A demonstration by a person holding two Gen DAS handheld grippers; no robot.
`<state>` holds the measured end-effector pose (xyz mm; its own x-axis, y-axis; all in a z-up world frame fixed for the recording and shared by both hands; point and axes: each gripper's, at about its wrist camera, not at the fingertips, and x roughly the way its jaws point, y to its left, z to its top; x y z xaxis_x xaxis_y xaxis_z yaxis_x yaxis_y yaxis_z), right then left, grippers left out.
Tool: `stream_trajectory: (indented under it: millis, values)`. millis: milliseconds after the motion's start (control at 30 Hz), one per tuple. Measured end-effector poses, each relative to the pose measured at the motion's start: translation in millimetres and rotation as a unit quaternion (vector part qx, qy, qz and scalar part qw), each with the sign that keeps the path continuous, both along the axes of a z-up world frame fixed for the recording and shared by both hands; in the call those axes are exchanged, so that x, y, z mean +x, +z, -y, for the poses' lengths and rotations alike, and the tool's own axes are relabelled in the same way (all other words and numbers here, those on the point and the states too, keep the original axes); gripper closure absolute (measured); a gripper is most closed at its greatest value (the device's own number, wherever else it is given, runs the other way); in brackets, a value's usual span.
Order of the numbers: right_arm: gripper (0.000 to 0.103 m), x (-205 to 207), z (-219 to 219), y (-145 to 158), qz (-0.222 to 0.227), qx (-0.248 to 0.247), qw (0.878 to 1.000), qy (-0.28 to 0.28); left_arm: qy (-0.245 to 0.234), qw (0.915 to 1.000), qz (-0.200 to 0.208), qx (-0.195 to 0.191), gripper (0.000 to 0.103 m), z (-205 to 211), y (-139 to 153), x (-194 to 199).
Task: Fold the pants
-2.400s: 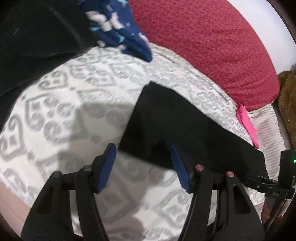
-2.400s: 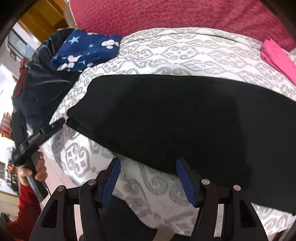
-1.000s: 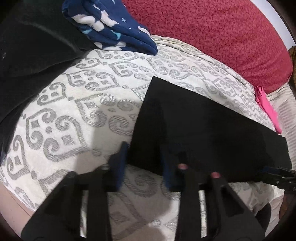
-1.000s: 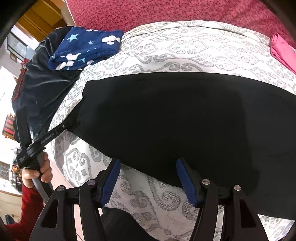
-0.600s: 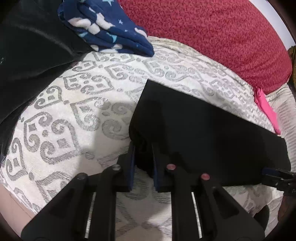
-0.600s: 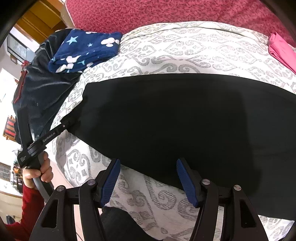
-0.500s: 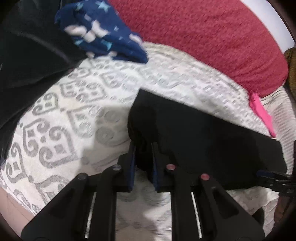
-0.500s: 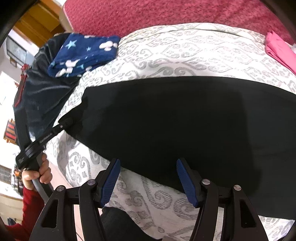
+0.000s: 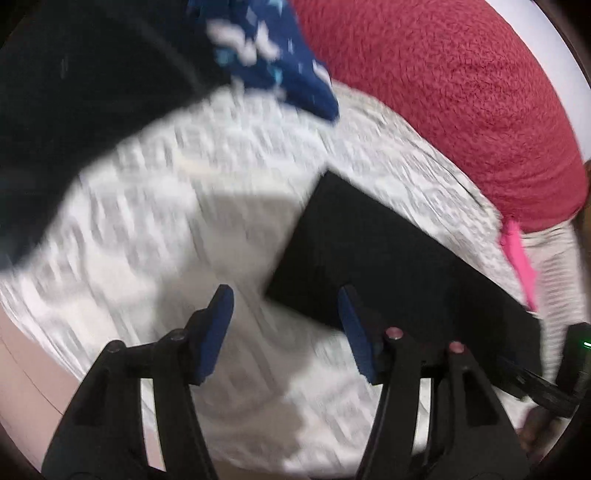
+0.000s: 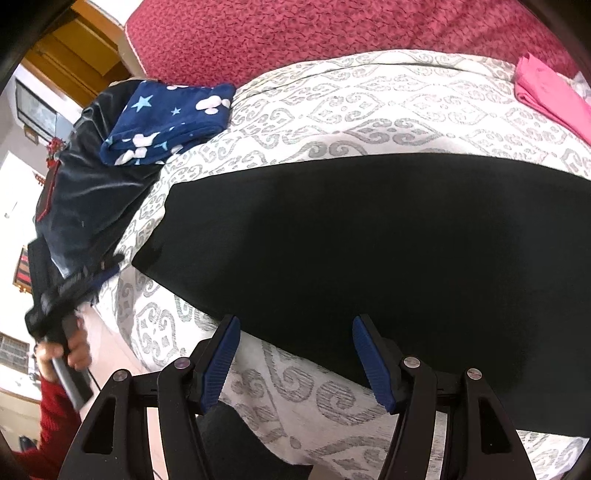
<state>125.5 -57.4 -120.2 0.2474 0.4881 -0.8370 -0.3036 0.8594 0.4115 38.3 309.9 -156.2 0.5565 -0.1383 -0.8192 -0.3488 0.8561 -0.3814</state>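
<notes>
The black pants (image 10: 369, 258) lie flat as a long folded band on a white bed cover with a grey pattern (image 10: 369, 96). In the left wrist view, which is blurred by motion, the pants' near left corner (image 9: 369, 266) lies just ahead of my left gripper (image 9: 284, 325), which is open and empty above the cover. My right gripper (image 10: 295, 350) is open and empty, its blue pads at the pants' near edge. The left gripper also shows at the left of the right wrist view (image 10: 74, 284), off the pants' corner.
A folded navy star-print cloth (image 10: 166, 122) and a dark garment (image 10: 85, 192) lie to the left. A red blanket (image 10: 332, 33) runs along the back. A pink cloth (image 10: 550, 99) lies at the far right. The bed's edge is close below both grippers.
My left gripper was shut on the pants' corner half a second ago; now it is open and has pulled back and up. The right gripper has stayed open and nearly still.
</notes>
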Motion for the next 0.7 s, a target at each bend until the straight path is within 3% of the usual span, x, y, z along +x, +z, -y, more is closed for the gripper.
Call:
stream_trajectory:
  millis: [67, 133, 200, 300, 367, 400, 433, 500, 567, 700]
  values:
    - [0.038, 1, 1, 0, -0.003, 0.006, 1.000, -0.004, -0.021, 0.9971, -0.011, -0.072, 0.044, 6, -17, -3]
    - [0.038, 0, 1, 0, -0.002, 0.009, 1.000, -0.006, -0.014, 0.9983, 0.012, -0.056, 0.043, 12, -17, 0]
    - [0.038, -2, 0, 1, 0.000, 0.008, 1.000, -0.004, -0.003, 0.9977, 0.023, -0.063, 0.043, 11, -19, 9]
    - [0.038, -5, 2, 2, 0.002, 0.005, 1.000, -0.004, 0.037, 0.9901, 0.044, -0.129, 0.047, -2, -29, 26]
    - [0.038, -5, 8, 1, 0.000, 0.006, 1.000, -0.013, 0.060, 0.9817, 0.043, -0.175, 0.084, -9, -37, 34]
    - [0.038, -4, 9, 0, -0.001, 0.007, 1.000, -0.016, 0.060, 0.9795, 0.037, -0.188, 0.095, -11, -40, 38]
    - [0.038, -3, 12, -1, -0.004, 0.009, 1.000, -0.022, 0.068, 0.9783, 0.036, -0.192, 0.095, -11, -42, 40]
    - [0.038, -2, 16, 0, -0.002, 0.009, 1.000, -0.029, 0.061, 0.9837, 0.042, -0.163, 0.095, -3, -32, 43]
    - [0.038, -1, 22, 4, 0.007, 0.004, 0.999, -0.035, 0.045, 0.9925, 0.047, -0.104, 0.095, 12, -15, 47]
    - [0.038, 1, 39, 11, 0.017, 0.015, 0.998, -0.063, -0.001, 0.9970, 0.071, -0.030, 0.095, 46, 22, 58]
